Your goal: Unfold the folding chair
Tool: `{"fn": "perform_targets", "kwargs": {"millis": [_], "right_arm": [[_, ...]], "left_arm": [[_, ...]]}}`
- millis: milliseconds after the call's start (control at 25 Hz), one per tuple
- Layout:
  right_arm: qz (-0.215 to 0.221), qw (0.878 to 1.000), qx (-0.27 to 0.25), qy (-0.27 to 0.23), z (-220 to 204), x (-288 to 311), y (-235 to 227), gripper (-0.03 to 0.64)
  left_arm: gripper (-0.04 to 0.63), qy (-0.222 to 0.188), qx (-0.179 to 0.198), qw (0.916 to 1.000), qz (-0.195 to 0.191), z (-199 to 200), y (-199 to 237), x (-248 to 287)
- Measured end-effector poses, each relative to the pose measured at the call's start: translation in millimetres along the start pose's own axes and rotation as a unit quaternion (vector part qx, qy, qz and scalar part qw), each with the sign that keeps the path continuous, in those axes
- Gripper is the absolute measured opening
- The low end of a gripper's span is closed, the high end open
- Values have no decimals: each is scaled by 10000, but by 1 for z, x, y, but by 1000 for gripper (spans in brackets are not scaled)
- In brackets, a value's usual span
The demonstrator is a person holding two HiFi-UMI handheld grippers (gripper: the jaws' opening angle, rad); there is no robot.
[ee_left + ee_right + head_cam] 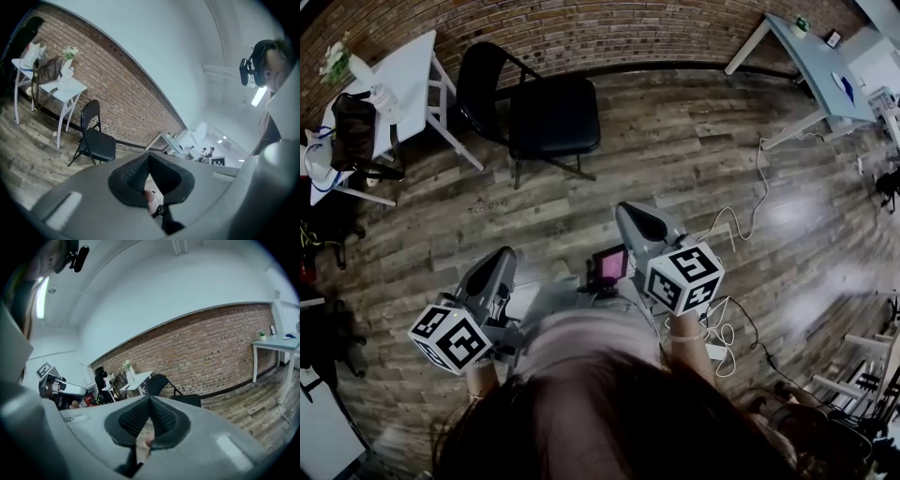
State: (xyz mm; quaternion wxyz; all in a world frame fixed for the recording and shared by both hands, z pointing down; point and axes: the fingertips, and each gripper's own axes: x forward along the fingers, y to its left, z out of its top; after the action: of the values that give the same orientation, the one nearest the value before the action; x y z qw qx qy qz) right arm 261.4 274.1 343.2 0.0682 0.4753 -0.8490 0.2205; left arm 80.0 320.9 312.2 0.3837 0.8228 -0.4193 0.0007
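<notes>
So the folding chair (551, 114) is standing on the wood floor (675, 159) over by the brick wall (581, 28). Its seat is down and the back is up, so to me it looks open already, or close to it. The white tabletop (405, 70) with the dark bag (352, 131) is just beside it. My left gripper (499, 261) and right gripper (636, 214) are both well apart from it, jaws clenched on nothing. The worry: if I go in like this I'd only shove the frame, and it could skate across the planks into that table's legs. If the seat isn't fully down, it could also snap partway shut. And there's a loose cable (741, 217) on my right that I could snag while stepping in.
</notes>
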Motion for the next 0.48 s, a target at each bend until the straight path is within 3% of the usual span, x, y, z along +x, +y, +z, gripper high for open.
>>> {"fn": "perform_targets", "kwargs": {"millis": [200,480], "right_arm": [[68,10000,-60,-30,4,-4,6,2],[212,9991,-307,-217,17,-7,13,0]], "left_arm": [[-3,93,169,9998,-79,-4,-5,0],[-3,150,396,9990,149,-6,3,0]]}}
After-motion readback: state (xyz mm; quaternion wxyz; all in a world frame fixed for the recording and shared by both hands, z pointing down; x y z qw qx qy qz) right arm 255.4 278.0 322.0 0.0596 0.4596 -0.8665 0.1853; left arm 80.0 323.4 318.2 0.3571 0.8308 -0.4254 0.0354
